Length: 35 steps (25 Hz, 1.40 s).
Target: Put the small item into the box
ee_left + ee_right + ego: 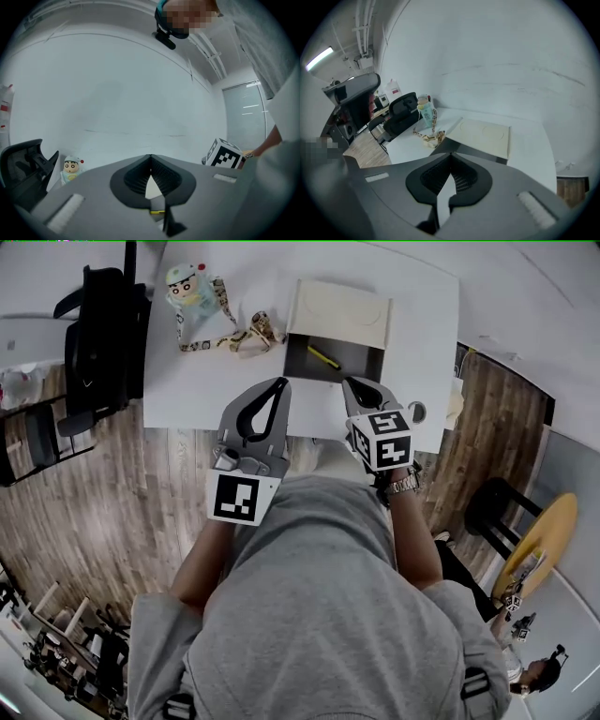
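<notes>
Seen from above, a person in a grey top stands at a white table holding 2 grippers side by side over its near edge. The left gripper has its jaws brought together at the tips, with nothing between them. Its own view shows the same, only a narrow slit below the meeting point. The right gripper is likewise closed at the tips and carries nothing.

Just beyond both grippers sits the box, open, with dark inner walls and a cream lid folded flat behind it. A small yellow item, thin and stick-like, lies slanted on the box floor towards its left side — inside the box, apart from either gripper. What the item is exactly is too small to tell.

To the left on the table, well apart from the box, stands a cartoon-figure bottle with a patterned lanyard trailing from it. A black office chair sits off the table's left end.

Judging from this, the task looks finished: the item is in the box and both grippers are empty. No other loose small item shows on the table, so at most the grippers need to draw back — the task says nothing about closing the lid.
</notes>
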Motion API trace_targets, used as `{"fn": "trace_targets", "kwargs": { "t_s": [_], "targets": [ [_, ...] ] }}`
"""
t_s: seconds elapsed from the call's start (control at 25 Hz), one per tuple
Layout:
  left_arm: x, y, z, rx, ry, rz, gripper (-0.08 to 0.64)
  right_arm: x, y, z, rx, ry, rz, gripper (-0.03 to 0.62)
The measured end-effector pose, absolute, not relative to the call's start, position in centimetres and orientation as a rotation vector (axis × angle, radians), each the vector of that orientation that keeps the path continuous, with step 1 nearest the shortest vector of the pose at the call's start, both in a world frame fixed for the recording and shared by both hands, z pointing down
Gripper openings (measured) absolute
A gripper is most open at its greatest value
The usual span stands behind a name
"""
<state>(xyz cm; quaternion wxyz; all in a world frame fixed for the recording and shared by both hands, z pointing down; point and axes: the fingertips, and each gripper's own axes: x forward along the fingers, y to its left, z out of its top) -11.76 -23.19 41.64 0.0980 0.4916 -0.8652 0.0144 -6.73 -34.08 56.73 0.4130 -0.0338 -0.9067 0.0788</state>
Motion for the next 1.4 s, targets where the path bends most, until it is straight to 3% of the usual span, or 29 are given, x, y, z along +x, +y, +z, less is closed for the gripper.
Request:
{"fn": "trace_targets", "kwargs": {
  "t_s": [0.76, 1.4],
  "targets": [
    [-11.3, -20.6, 39.5, 1.661, -2.519, 0.043, 0.003, -4.7, -31.5, 44.8, 0.169, -2.634, 0.274, 0.015],
    [-15.8, -15.1, 34.9, 1.583, -2.760, -0.042, 0.003, -6.9, -27.4, 34.3, 0.117, -2.907, 0.153, 0.015]
  ]
}}
